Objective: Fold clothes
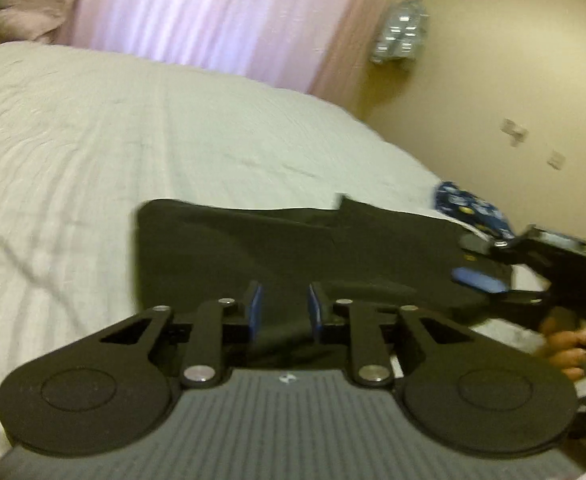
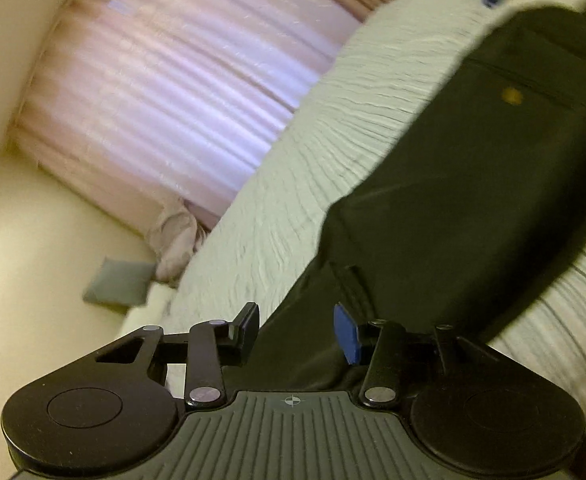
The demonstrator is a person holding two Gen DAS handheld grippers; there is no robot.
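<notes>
Dark garment [image 1: 293, 240] lies folded on the bed [image 1: 93, 140]
Left gripper [image 1: 283, 312] hovers over it, jaws apart, pinching nothing; right gripper [image 2: 297, 334] is spread above its near edge, empty

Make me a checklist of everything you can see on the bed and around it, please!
Surface: white bedspread, wrinkled.
Job's things: black garment lying flat on the bed, partly folded.
Clutter: blue patterned cloth beyond the garment.
Grippers: left gripper and right gripper both over the garment, fingers apart, nothing pinched.
Cables: nothing seen.
Surroundings: pink curtain, cream wall, grey cushion.
</notes>
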